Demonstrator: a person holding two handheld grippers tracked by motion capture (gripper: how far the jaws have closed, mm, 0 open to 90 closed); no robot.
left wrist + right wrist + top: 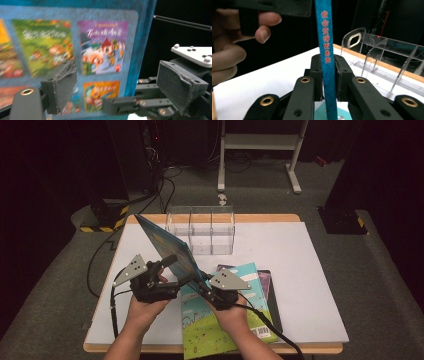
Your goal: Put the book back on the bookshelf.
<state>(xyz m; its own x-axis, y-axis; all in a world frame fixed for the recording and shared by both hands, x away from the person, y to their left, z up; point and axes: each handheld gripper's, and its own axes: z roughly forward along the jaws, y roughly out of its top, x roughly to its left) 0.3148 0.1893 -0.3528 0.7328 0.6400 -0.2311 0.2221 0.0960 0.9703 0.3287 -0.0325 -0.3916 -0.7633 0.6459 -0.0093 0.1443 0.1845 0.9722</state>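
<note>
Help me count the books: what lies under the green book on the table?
Under the green book lies a dark book, its purple-edged top and right side showing. Whether more lie beneath is hidden. The right gripper holds a blue book upright.

Black tongs [167,270] with brass rivets, grey 3-cornered plates, trailing black cables.
</note>
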